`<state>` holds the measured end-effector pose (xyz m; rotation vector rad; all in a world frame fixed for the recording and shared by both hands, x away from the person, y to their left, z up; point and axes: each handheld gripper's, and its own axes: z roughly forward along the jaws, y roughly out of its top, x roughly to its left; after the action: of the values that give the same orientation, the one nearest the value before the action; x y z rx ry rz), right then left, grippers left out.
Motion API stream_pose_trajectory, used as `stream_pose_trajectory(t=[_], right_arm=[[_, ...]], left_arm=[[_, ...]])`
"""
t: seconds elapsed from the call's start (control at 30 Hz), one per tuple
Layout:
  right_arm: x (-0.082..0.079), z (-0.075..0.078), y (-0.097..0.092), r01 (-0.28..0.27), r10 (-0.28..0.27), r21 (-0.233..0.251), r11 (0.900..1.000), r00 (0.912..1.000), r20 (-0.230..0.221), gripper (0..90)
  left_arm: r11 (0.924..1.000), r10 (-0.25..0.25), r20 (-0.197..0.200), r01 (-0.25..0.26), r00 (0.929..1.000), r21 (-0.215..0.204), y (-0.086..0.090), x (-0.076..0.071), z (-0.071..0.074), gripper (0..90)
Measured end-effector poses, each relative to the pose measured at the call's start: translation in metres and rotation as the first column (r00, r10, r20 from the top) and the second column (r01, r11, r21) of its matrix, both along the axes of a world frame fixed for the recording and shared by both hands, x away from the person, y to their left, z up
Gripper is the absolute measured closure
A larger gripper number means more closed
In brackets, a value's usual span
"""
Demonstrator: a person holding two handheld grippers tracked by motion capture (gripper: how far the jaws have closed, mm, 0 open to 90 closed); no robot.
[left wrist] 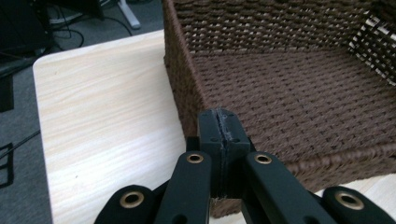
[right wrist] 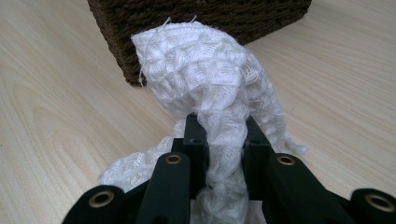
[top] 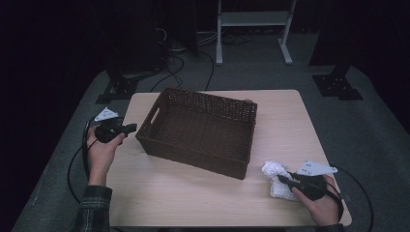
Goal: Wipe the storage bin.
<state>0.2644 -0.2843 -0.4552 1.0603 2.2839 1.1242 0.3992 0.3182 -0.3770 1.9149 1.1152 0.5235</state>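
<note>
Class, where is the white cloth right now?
In the high view, the white cloth lies at the table's near right, pinched in the right claw, beside the wicker basket's corner.

White waffle-textured cloth (right wrist: 210, 79), dark brown woven basket (top: 200, 128), pale woodgrain table (top: 290, 125), black grippers.

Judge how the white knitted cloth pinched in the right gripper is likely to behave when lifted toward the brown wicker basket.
The white knitted cloth will probably flop and drape: it bunches and folds between the jaws of the right gripper. It looks light, and its open, bumpy knit likely grips rather than slips. Loose threads at its edge might snag on the brown wicker basket.
</note>
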Motion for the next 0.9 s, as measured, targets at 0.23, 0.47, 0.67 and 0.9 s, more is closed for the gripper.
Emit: stream_pose_trajectory(t=[0.23,0.47,0.67,0.9], right_arm=[[0.0,0.0,-0.001,0.002,-0.002,0.0,1.0,1.0,0.005,76.3],[0.0,0.0,-0.001,0.005,-0.005,-0.003,1.0,1.0,-0.002,76.3],[0.0,0.0,-0.001,0.005,-0.005,-0.005,1.0,1.0,0.0,76.3],[-0.001,-0.001,-0.002,0.006,-0.006,-0.011,0.9999,1.0,-0.002,76.3]], left_arm=[[0.9998,-0.019,-0.008,0.019,0.9998,-0.001,0.001,0.001,-0.009,90.0],[0.999,-0.043,-0.004,0.043,0.9991,0.01,-0.002,-0.003,-0.008,90.0],[0.9977,-0.067,0.009,0.067,0.9977,-0.013,-0.004,-0.01,-0.011,90.0],[0.9957,-0.092,0.014,0.092,0.9957,-0.008,-0.008,-0.017,-0.011,90.0]])
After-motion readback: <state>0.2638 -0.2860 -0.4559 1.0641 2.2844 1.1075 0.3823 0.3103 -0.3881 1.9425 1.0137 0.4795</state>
